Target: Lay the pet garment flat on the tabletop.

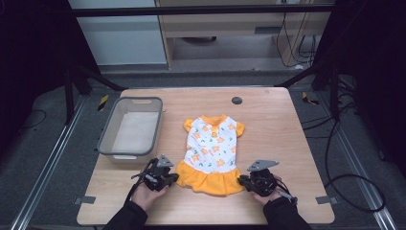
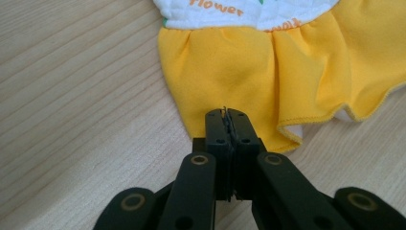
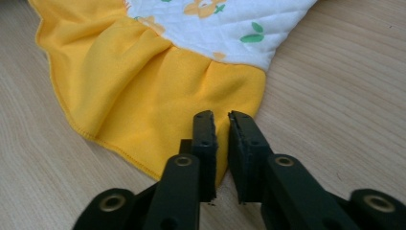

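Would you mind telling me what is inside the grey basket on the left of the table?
The grey basket looks empty: only its pale, bare floor shows in the high view. The near wall hides the strip of floor just behind it, so something small and flat there cannot be ruled out.

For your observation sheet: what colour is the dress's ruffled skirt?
Yellow-orange; the ruffled skirt shows best in the left gripper view.

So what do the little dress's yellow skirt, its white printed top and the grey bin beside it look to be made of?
Yellow gathered skirt: thin, smooth, matte woven or knit fabric, judging by soft folds and a stitched hem. White flower-print top: soft quilted cloth; diamond stitch lines show. Grey rectangular bin: probably moulded plastic, with a smooth rim and rounded corners, though its walls may be mesh; too small to tell.
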